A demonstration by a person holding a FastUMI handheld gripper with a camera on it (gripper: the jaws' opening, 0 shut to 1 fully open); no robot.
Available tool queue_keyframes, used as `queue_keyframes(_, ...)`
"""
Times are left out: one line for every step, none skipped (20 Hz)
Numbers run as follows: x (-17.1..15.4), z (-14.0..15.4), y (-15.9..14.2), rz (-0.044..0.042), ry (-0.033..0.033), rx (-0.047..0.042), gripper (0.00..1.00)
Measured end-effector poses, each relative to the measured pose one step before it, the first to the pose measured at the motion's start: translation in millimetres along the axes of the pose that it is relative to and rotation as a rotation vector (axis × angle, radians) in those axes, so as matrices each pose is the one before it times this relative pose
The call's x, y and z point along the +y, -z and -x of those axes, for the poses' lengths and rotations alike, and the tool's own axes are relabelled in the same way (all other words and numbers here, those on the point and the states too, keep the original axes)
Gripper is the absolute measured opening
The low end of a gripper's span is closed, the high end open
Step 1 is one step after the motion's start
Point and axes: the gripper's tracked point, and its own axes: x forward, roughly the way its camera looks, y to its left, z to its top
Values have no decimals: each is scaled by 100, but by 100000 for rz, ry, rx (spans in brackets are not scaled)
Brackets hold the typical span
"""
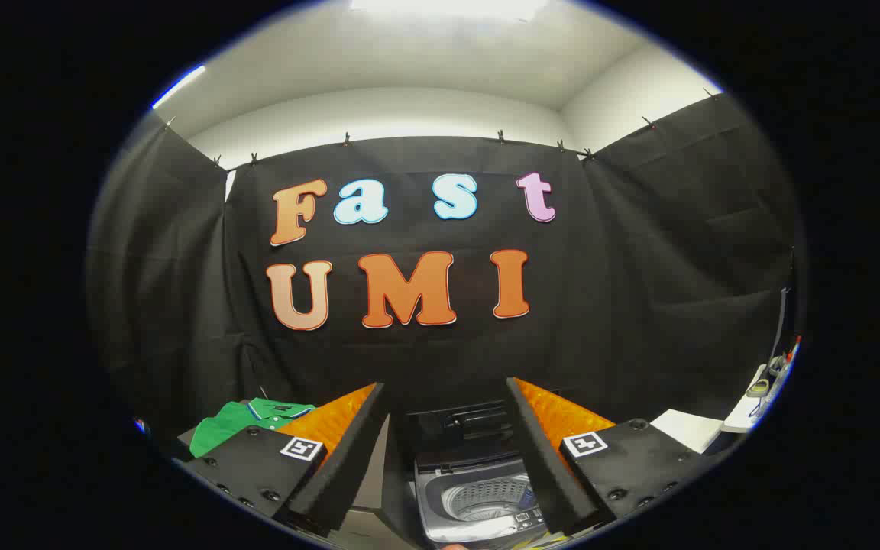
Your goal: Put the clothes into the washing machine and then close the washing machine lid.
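A green polo shirt with a striped collar (245, 422) lies folded just left of the fingers. The gripper (444, 451) is held level, its fingers spread apart and empty, framing the small grey top-loading washing machine (478, 489), whose lid stands raised.

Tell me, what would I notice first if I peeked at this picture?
Probably the bright green shirt, lying folded off to the left, beyond the left finger. Next comes the small washing machine straight ahead between the two fingers, its lid standing up so you can look down into the drum. The gripper has its fingers spread wide apart and holds nothing.
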Motion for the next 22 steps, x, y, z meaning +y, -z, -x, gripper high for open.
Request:
queue_keyframes(-76,51,-75,-135,43,-46,99)
queue_keyframes(-43,-38,-9,-69,204,21,99)
queue_keyframes(-21,-7,3,4,113,8,99)
queue_keyframes(-58,27,13,20,128,-6,99)
queue_keyframes(-69,31,-65,-76,128,-43,99)
queue_keyframes(-1,1,48,-120,48,-12,99)
queue_keyframes(-59,99,-30,-93,-22,101,99)
queue_keyframes(54,72,76,-97,-74,90,99)
queue_keyframes(113,32,-6,-19,-217,67,99)
queue_keyframes(55,16,36,26,-16,-28,99)
queue_keyframes(-5,1,-83,56,-96,-131,99)
queue_keyframes(53,45,44,32,10,-168,99)
queue_keyframes(-70,-9,-65,34,22,-137,99)
queue_keyframes(60,-13,-32,-40,84,-44,99)
queue_keyframes(32,-26,86,-28,72,82,99)
queue_keyframes(85,6,-35,6,-94,104,99)
queue_keyframes(83,-42,12,68,-38,60,99)
queue_keyframes(163,-44,59,72,-151,16,99)
queue_keyframes(115,2,-12,121,-196,0,99)
queue_keyframes(125,-138,-31,129,-169,-7,99)
queue_keyframes(132,-7,-72,136,-213,75,98)
queue_keyframes(153,-131,42,25,-232,199,98)
